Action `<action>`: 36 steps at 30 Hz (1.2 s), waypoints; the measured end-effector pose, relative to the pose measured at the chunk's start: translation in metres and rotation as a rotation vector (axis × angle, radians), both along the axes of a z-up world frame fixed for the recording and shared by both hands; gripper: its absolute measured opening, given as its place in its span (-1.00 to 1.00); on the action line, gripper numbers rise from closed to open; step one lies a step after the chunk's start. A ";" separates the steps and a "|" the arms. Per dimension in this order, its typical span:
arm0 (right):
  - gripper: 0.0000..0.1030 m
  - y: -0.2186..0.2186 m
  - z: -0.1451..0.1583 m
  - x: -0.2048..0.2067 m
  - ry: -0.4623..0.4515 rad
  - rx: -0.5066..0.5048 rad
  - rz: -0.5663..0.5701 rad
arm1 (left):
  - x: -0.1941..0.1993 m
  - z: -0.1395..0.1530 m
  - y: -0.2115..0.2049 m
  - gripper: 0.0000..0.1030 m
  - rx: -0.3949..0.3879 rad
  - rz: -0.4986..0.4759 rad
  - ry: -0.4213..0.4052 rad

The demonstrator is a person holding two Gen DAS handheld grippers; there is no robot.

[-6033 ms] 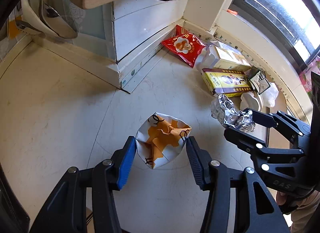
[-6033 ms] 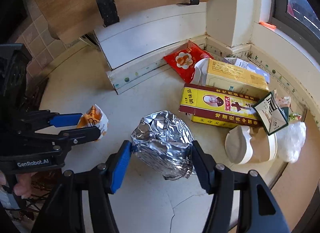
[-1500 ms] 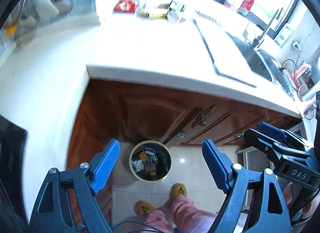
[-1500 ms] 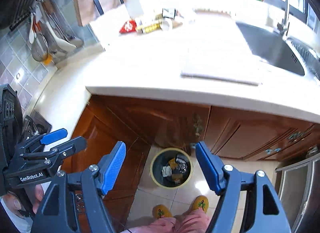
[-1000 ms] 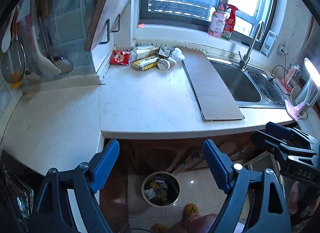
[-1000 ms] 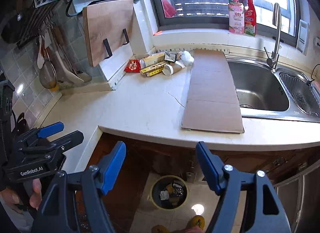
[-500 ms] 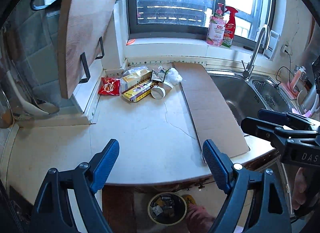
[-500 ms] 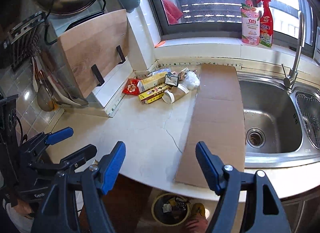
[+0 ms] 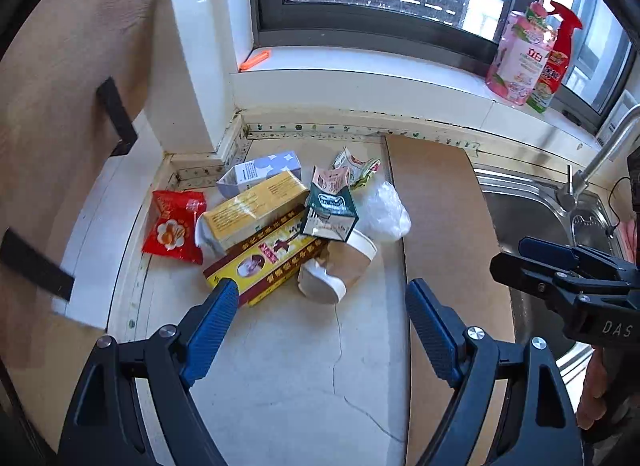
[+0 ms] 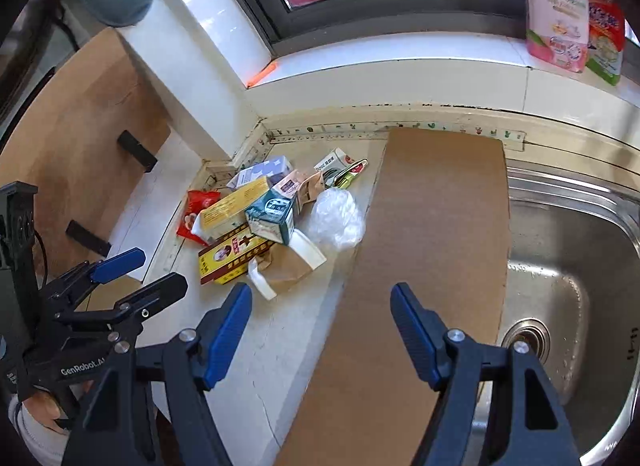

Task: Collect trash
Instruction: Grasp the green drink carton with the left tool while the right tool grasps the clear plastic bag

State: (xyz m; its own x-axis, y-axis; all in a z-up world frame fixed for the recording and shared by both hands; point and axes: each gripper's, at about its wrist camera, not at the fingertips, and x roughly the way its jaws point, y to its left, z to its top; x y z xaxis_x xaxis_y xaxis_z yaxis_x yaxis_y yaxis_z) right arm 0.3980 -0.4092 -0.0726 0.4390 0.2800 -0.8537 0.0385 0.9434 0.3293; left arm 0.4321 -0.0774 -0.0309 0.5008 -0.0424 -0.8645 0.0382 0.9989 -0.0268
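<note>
Right, both my left gripper (image 9: 320,306) and right gripper (image 10: 320,306) fingers spread empty; boxes (image 9: 256,213), cup (image 9: 340,266), bag (image 9: 386,211) beside the cardboard (image 9: 436,201) remain uncollected.

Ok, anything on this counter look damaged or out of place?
Yes: a crack runs across the countertop ahead of the open left gripper. A long cardboard sheet overhangs the sink. Trash, including a tipped paper cup, is heaped in the corner.

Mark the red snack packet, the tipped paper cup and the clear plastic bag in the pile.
red snack packet (image 9: 173,225), left wrist view, printed front face
tipped brown paper cup (image 9: 347,262), left wrist view, brown side wall
crumpled clear plastic bag (image 10: 336,218), right wrist view, bunched middle
</note>
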 end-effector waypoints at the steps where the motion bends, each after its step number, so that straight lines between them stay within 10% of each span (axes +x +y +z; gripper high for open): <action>1: 0.38 -0.002 -0.008 0.011 0.014 0.002 0.000 | 0.013 -0.006 -0.002 0.63 0.010 -0.001 0.013; 15: 0.37 0.003 -0.095 0.099 0.132 0.089 0.048 | 0.108 -0.039 0.002 0.63 0.019 0.013 0.105; 18: -0.08 0.005 -0.106 0.101 0.151 0.151 0.075 | 0.116 -0.041 0.003 0.63 0.004 0.015 0.113; 22: -0.37 -0.002 -0.104 0.098 0.137 0.235 0.052 | 0.122 -0.048 -0.002 0.63 -0.003 0.007 0.129; 36: -0.40 -0.040 -0.088 0.072 0.052 0.222 -0.079 | 0.144 -0.088 -0.028 0.35 0.049 0.024 0.232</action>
